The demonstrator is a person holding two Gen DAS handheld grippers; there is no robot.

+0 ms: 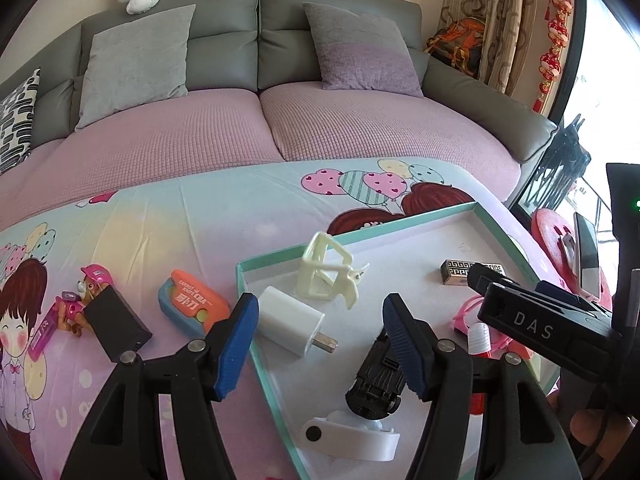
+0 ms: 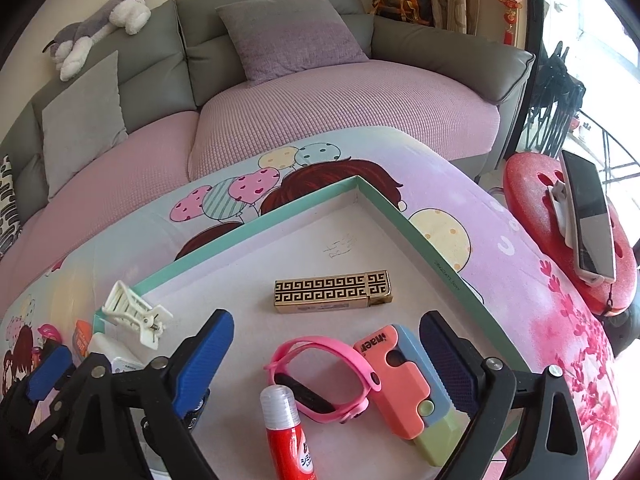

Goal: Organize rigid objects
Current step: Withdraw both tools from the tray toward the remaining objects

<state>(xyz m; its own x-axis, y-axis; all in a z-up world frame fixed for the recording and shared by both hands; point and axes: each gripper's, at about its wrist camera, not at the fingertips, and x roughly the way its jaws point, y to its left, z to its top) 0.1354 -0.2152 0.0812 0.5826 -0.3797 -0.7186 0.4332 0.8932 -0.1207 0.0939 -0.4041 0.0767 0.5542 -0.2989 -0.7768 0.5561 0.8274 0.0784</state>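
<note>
Over a shallow teal-rimmed tray (image 2: 404, 216) on the cloth-covered table (image 1: 160, 220), both tongs angle steeply downward, jaws apart and gripping nothing. Between the left tongs (image 1: 320, 340) lies a white charger (image 1: 290, 320); a black toy car (image 1: 376, 376) touches the right-hand finger. Between the right tongs (image 2: 328, 364) lie a pink wristband (image 2: 324, 376), a red glue tube (image 2: 286, 432) and a pink-and-blue cutter (image 2: 404, 384).

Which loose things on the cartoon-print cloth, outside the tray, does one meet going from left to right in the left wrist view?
Pink-helmeted toy puppy figure → black rectangular box → blue and orange plastic carrot-shaped utility knife, just left of the teal-rimmed shallow tray.
</note>
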